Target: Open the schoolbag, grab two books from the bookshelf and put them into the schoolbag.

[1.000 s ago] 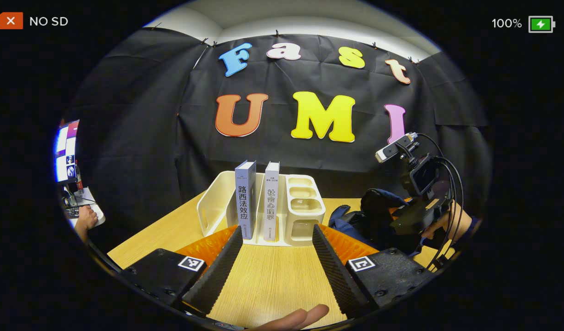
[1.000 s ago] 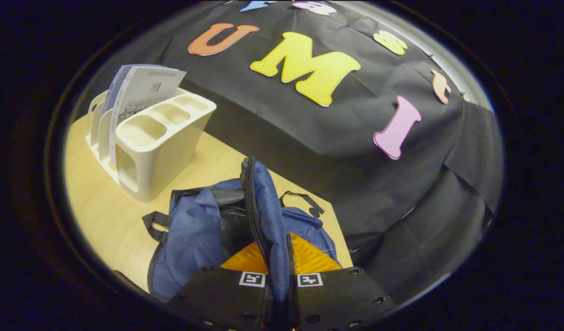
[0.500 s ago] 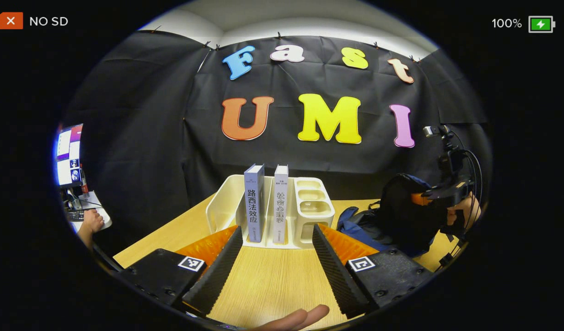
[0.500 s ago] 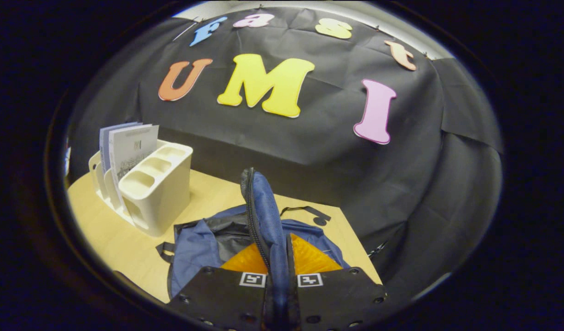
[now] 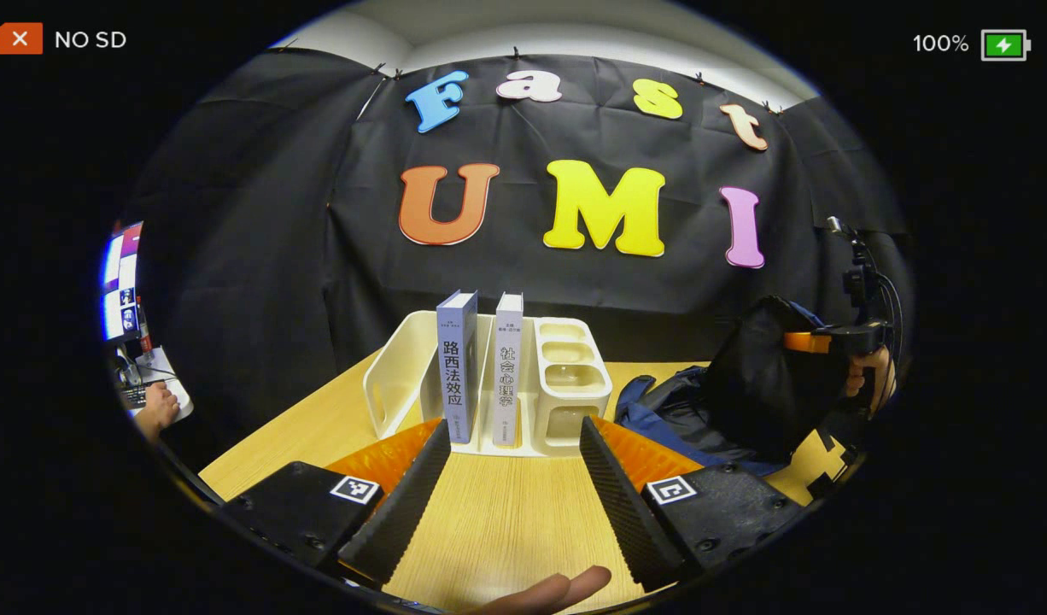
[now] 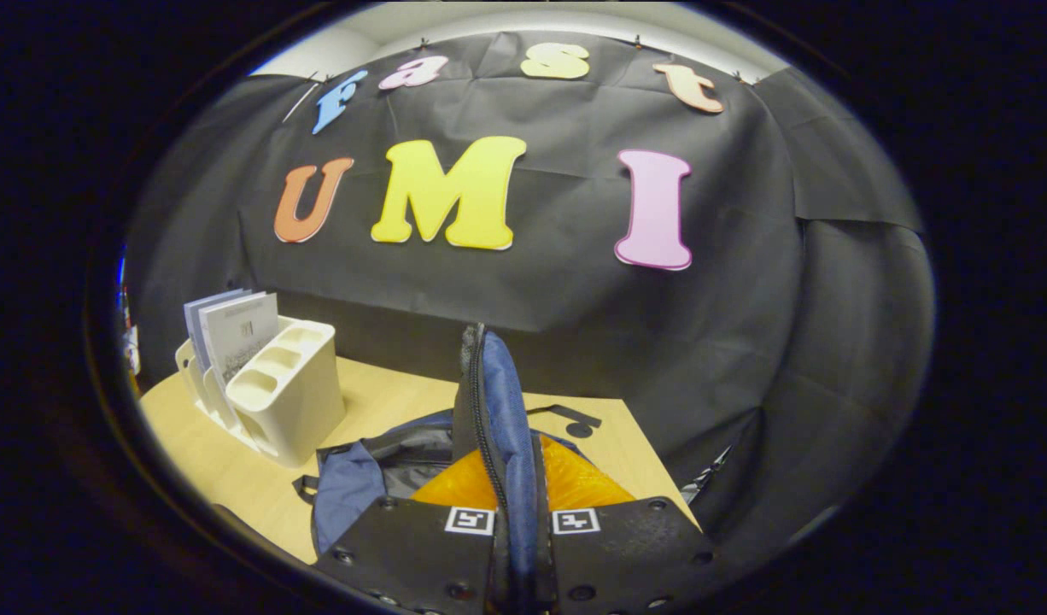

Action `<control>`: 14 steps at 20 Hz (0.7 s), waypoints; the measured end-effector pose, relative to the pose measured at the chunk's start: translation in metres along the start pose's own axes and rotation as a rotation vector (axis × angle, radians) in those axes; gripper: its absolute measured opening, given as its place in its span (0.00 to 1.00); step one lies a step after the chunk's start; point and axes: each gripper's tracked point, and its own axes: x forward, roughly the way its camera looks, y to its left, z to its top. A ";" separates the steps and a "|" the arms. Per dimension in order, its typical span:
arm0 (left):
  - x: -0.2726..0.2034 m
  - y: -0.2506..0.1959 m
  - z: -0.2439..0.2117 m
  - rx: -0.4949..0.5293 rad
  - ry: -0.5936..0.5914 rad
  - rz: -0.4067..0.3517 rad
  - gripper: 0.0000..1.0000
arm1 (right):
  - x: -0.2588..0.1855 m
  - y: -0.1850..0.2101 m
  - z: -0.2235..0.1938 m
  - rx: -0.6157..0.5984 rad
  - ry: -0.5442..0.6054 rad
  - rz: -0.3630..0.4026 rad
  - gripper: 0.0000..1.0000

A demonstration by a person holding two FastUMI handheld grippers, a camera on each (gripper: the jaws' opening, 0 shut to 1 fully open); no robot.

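A blue schoolbag (image 6: pixel 353 478) lies on the wooden table with its zippered flap (image 6: pixel 498 418) lifted upright and its dark lining showing, just beside a cream bookshelf (image 5: pixel 566 384) where a grey-blue book (image 5: pixel 455 367) and a white book (image 5: pixel 506 367) stand upright, spines outward.

Booth interior with a draped black backdrop and a wooden table

A black cloth wall (image 5: pixel 259 256) is hung by clips along its top edge and is creased in broad folds; it is seen again in the right gripper view (image 6: pixel 797 282), falling past the table's far corner. Above it a strip of pale ceiling (image 5: pixel 489 34) is lit softly. A light wooden table (image 5: pixel 498 521) with fine grain is set against the cloth. At the far left a lit monitor (image 5: pixel 120 282) is seen above a cluttered desk (image 5: pixel 160 389).
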 end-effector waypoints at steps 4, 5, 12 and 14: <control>0.017 0.000 0.018 0.000 -0.006 0.020 0.97 | 0.007 -0.017 0.001 0.051 0.001 0.044 0.10; 0.024 0.000 0.023 0.007 -0.005 0.028 0.97 | 0.010 -0.020 0.000 0.062 0.006 0.055 0.10; 0.076 -0.003 0.084 0.049 -0.046 0.051 0.97 | 0.021 -0.046 0.007 0.108 0.050 0.108 0.10; 0.096 -0.010 0.096 0.011 -0.027 0.017 0.97 | 0.022 -0.050 0.012 0.115 0.055 0.123 0.10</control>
